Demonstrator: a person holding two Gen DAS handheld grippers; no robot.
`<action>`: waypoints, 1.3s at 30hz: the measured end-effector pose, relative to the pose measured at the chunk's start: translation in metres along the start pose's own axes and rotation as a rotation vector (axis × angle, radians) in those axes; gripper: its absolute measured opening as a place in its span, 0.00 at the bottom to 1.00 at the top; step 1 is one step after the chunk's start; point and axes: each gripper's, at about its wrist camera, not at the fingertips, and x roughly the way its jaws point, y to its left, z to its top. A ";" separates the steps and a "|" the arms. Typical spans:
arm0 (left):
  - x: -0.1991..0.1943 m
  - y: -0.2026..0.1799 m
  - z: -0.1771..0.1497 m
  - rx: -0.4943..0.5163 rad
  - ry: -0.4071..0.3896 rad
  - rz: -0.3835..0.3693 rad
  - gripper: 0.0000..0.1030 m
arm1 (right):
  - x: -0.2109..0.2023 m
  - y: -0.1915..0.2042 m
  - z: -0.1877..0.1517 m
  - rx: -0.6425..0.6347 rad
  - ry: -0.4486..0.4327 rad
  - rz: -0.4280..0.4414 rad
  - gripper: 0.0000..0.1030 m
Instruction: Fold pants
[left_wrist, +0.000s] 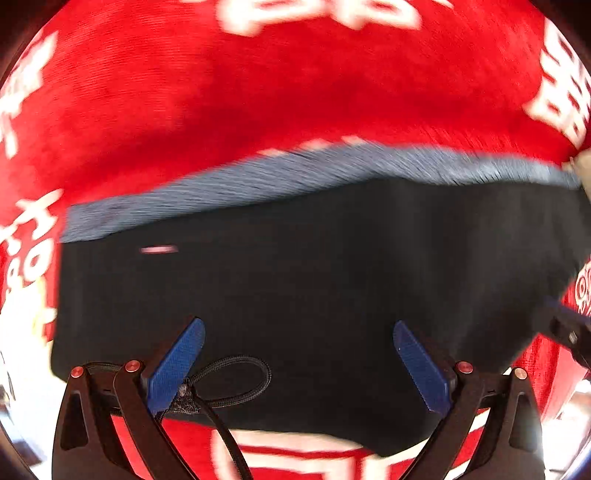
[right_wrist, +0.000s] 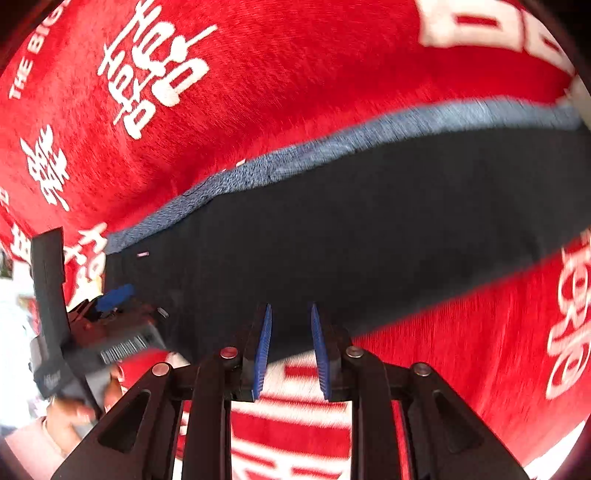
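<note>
Black pants (left_wrist: 314, 258) lie folded into a long band on a red cloth (left_wrist: 258, 92), with a grey-blue strip (left_wrist: 295, 173) showing along their far edge. My left gripper (left_wrist: 299, 326) hangs over the near part of the pants, open wide, with nothing between its blue pads. A black drawstring loop (left_wrist: 240, 380) lies by its left finger. In the right wrist view the pants (right_wrist: 332, 221) run across the middle. My right gripper (right_wrist: 291, 310) stands over their near edge, its jaws a small way apart, gripping nothing.
The red cloth (right_wrist: 295, 74) carries white printed lettering and covers the whole surface. At the left of the right wrist view are a blue pad (right_wrist: 116, 295) of the left gripper and the hand (right_wrist: 66, 413) holding it. A pale surface shows beyond the cloth's left edge.
</note>
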 end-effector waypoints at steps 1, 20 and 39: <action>0.009 -0.008 -0.003 0.011 0.018 0.028 1.00 | 0.008 -0.002 0.003 -0.024 0.015 -0.036 0.24; -0.007 0.034 0.060 -0.192 -0.063 0.040 1.00 | -0.006 -0.039 0.065 0.005 -0.045 -0.039 0.19; 0.006 0.172 0.080 -0.302 -0.064 0.238 1.00 | 0.070 0.048 0.131 -0.254 0.005 0.021 0.27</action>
